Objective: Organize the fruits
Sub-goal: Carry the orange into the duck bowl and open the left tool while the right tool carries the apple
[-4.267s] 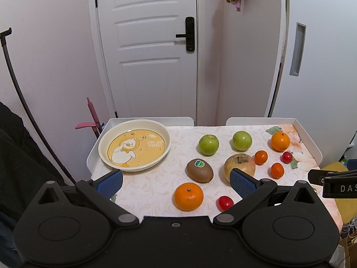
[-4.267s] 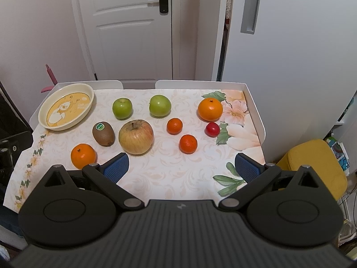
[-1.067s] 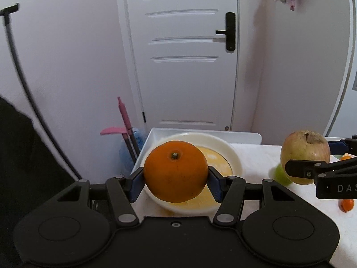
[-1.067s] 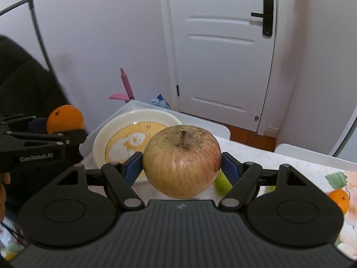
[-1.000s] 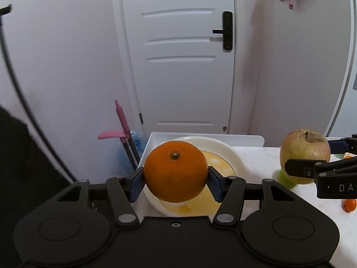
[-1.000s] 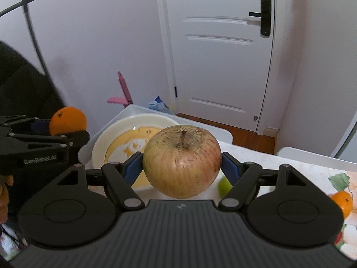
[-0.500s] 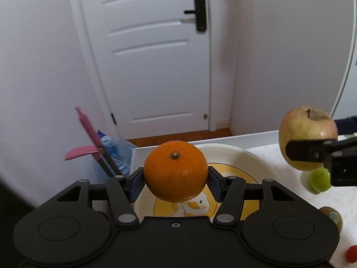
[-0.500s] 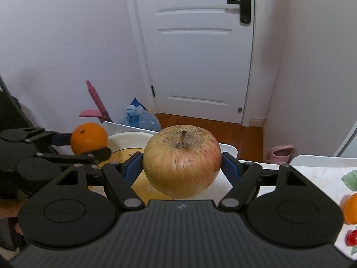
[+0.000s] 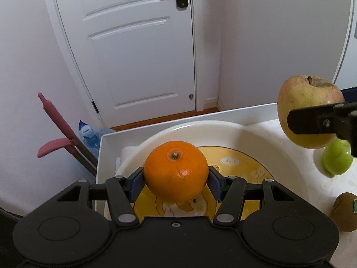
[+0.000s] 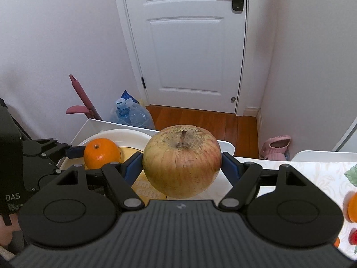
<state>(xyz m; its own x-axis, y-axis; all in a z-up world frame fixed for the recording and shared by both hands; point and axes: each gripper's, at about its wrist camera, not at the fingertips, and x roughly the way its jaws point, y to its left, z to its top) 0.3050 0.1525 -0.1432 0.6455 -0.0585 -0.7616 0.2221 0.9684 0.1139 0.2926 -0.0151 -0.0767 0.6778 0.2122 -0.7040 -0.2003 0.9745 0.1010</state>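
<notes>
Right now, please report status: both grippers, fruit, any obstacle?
Left gripper shut on orange, over plate. Right gripper shut on apple, near plate's edge. Nothing lies in plate.

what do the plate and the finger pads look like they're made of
Plate: probably glazed ceramic, maybe melamine; glossy cream rim, printed yellow centre. Pads on the left gripper's fingers: likely ribbed blue rubber, matte, pressed against the orange.

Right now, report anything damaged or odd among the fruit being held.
The apple in the right gripper has rough brown russeting around its stem, but nothing looks broken. The orange in the left gripper looks sound.
</notes>
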